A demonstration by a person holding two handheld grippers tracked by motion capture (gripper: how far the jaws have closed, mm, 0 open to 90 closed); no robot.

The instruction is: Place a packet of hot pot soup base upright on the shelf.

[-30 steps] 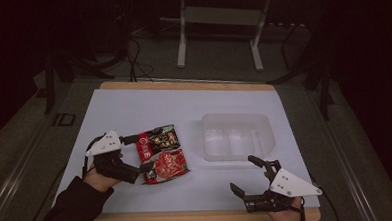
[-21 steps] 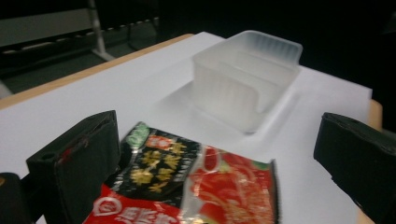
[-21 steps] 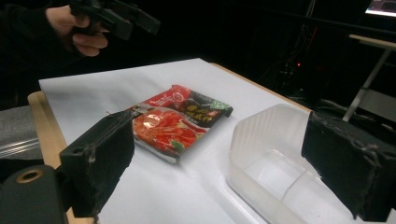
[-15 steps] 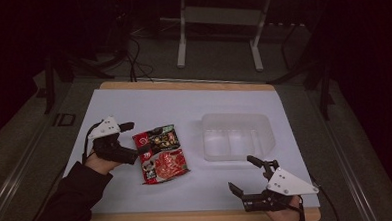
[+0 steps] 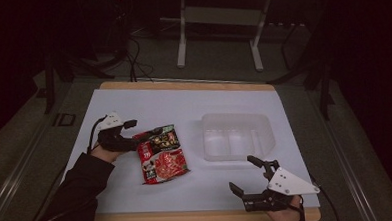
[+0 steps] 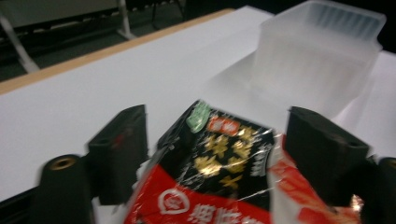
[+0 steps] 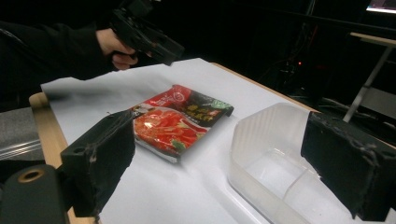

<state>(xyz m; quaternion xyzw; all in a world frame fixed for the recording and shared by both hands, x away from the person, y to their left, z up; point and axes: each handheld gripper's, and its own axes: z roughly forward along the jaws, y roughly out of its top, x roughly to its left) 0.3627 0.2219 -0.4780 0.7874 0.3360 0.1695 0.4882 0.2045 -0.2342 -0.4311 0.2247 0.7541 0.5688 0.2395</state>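
Observation:
A red and black noodle packet [image 5: 162, 154] lies flat on the white table [image 5: 183, 103], left of centre. My left gripper [image 5: 135, 134] reaches in from the left at the packet's far left corner. In the left gripper view the packet's black top edge [image 6: 219, 154] sits between the two jaws of my left gripper [image 6: 210, 149]. The jaws have just been closing but do not clearly press on it. My right gripper [image 5: 242, 174] rests open near the front edge with nothing between its fingers. In the right gripper view my right gripper [image 7: 219, 163] looks toward the packet [image 7: 177, 123].
A clear plastic container [image 5: 237, 133] stands right of the packet, just beyond my right gripper; it has nothing in it [image 7: 280, 158]. The table's wooden front edge [image 5: 188, 218] runs below. Metal table legs [image 5: 183, 31] stand on the floor behind.
My left hand has moved toward the far side along the packet's left edge, and its jaws now straddle the packet's far corner. The right gripper has stayed put.

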